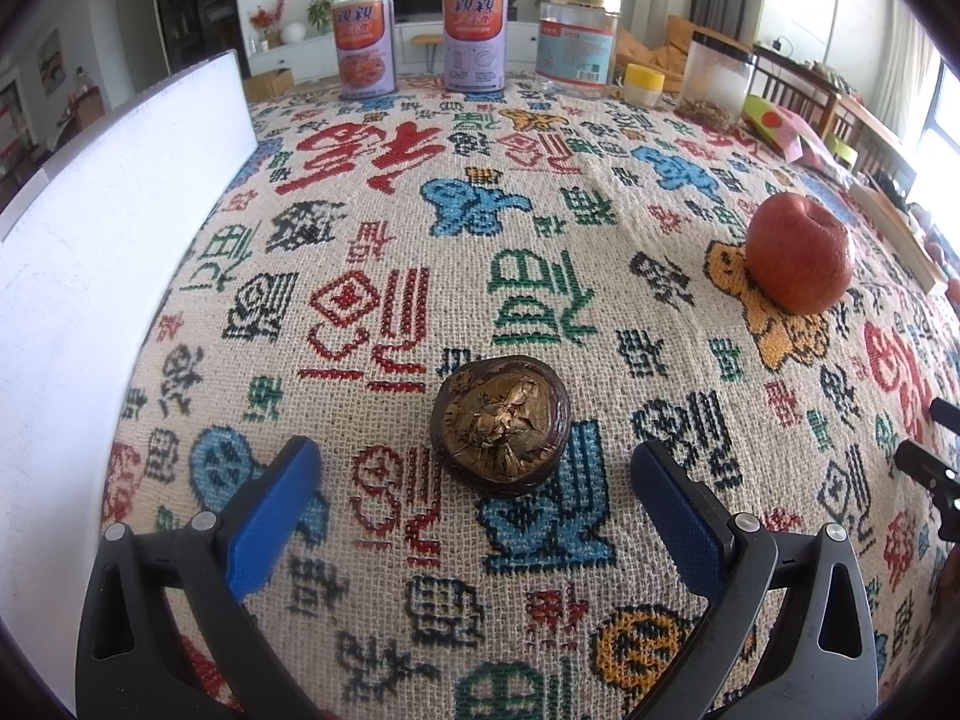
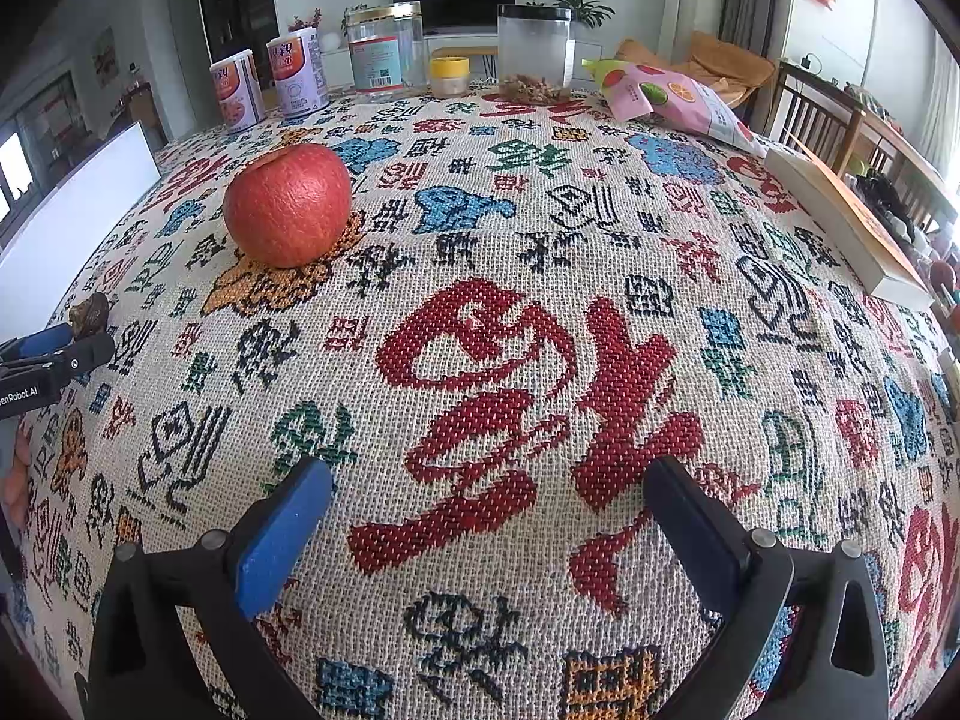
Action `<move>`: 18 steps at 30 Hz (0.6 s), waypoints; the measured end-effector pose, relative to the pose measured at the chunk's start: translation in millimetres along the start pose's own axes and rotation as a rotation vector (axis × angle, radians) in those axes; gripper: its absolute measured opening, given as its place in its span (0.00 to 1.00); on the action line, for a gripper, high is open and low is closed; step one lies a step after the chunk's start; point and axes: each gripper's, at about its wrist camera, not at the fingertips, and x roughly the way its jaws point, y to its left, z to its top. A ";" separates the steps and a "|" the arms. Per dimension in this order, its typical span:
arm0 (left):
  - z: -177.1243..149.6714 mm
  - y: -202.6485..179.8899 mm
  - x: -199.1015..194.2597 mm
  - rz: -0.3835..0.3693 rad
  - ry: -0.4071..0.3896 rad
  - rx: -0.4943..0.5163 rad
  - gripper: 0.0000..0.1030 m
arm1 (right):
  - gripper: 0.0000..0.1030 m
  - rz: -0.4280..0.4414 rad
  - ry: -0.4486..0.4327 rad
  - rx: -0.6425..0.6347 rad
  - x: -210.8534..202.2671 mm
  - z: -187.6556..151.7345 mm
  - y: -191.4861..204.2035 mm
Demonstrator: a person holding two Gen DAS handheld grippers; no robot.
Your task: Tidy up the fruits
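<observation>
Both tongs are spread wide with nothing between the blue pads: the left gripper [image 1: 474, 480] sits low over the cloth [image 1: 540, 276] with the dried fruit [image 1: 500, 418] lying just ahead of its gap, lined up as if for a straight push and pinch, while the right gripper [image 2: 489, 498] hovers over bare weave with nothing to take, apparently waiting its turn. That cloth covers the whole table, a coarse, nubbly woven throw in cream with red, blue, green and orange characters; its rough grain should keep round things from rolling far. A smooth white board [image 1: 108, 240] stands on edge along the left side, and I cannot tell what it is for. At the far edge stand two lilac cans [image 1: 365, 45], a clear jar [image 1: 577, 42] with a gold lid, a black-lidded tub [image 1: 717, 81] with dry bits at its bottom, and a glossy pink snack bag [image 2: 672, 97], all well apart from the fruit, likely pushed back to leave working room. A book [image 2: 840, 216] lies flat by the right edge. The apple [image 2: 288, 204], round, red-orange and faintly pitted, rests stem-dimple up on an orange motif, near the middle and off to the left gripper's right. Smallest is the dried fruit: dark brown, squat and wrinkled, with a crumpled golden face turned upward, hard-looking and probably light. No bowl or tray for sorting shows, so the fruits' destination is unclear.
</observation>
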 end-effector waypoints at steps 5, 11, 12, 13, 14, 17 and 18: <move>-0.1 -0.8 0.1 0.003 0.000 0.002 1.00 | 1.00 0.000 0.000 0.000 0.1 -0.1 0.0; 0.2 -0.7 0.4 0.003 0.000 0.002 1.00 | 1.00 0.000 0.000 0.000 0.1 -0.2 -0.1; 0.2 -0.6 0.5 0.003 0.001 0.002 1.00 | 1.00 0.000 0.000 0.000 0.1 -0.1 0.0; 0.3 -0.6 0.5 0.003 0.001 0.002 1.00 | 1.00 0.000 0.000 -0.001 0.1 -0.2 -0.1; 0.3 -0.7 0.6 0.003 0.001 0.002 1.00 | 1.00 0.000 0.000 -0.001 0.1 -0.2 -0.1; 0.4 -0.5 0.7 0.003 0.001 0.002 0.99 | 1.00 0.000 0.000 -0.001 0.0 -0.1 0.1; 0.5 -0.6 0.8 0.003 0.001 0.002 0.99 | 1.00 0.000 0.000 -0.001 0.0 -0.2 -0.1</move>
